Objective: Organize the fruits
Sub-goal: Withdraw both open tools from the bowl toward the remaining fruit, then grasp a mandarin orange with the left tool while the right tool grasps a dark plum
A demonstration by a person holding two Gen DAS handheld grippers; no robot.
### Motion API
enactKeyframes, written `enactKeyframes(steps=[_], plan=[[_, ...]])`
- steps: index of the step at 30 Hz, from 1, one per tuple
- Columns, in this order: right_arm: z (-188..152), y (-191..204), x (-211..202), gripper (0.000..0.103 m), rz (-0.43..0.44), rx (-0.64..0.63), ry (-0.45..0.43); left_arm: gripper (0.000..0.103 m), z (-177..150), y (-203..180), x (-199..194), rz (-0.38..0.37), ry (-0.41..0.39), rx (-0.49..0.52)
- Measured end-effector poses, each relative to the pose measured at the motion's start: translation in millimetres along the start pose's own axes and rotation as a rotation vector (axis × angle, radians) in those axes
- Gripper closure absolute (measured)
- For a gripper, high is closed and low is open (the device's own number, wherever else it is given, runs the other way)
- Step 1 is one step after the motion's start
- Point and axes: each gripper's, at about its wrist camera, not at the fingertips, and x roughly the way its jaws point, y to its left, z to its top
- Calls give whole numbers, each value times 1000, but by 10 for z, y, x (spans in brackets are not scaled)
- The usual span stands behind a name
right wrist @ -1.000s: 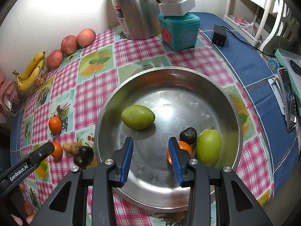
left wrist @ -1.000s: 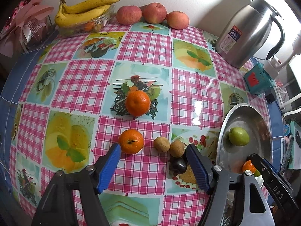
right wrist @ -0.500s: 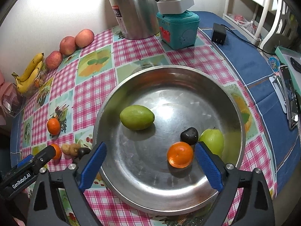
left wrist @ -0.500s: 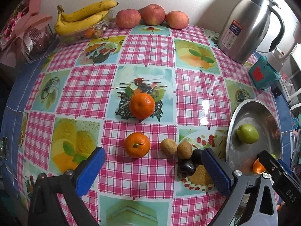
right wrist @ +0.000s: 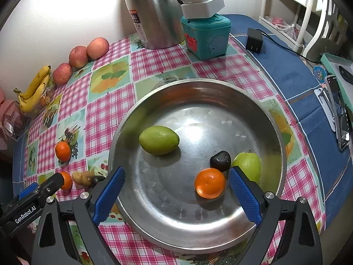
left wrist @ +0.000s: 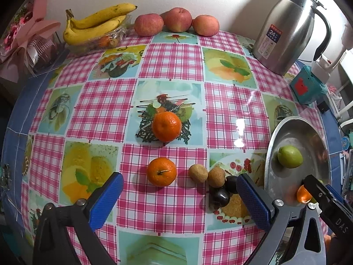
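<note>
Right gripper (right wrist: 176,190) jaws just opened, being held spread over steel bowl (right wrist: 275,119), released orange (right wrist: 209,182) lying between, untouched. Left gripper (left wrist: 179,193) jaws just opened wide, nothing being gripped, tangerine (left wrist: 161,171) between them on tablecloth (left wrist: 169,61).

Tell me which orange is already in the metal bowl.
The orange beside the dark plum and green apple in the bowl. The other two oranges lie out on the tablecloth.
</note>
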Motion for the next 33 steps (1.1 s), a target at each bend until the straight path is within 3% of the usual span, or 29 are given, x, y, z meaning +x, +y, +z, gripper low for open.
enactKeyframes(steps=[5, 19, 33], plan=[[-5, 41, 31, 8, -11, -27, 13, 0, 30, 102, -69, -12, -36, -6], [-53, 293, 38, 8, 3, -115, -15, 0, 102, 762, -204, 63, -93, -129], [-162, 804, -4, 8, 121, -209, -39, 0, 107, 911, -104, 37, -59, -175]])
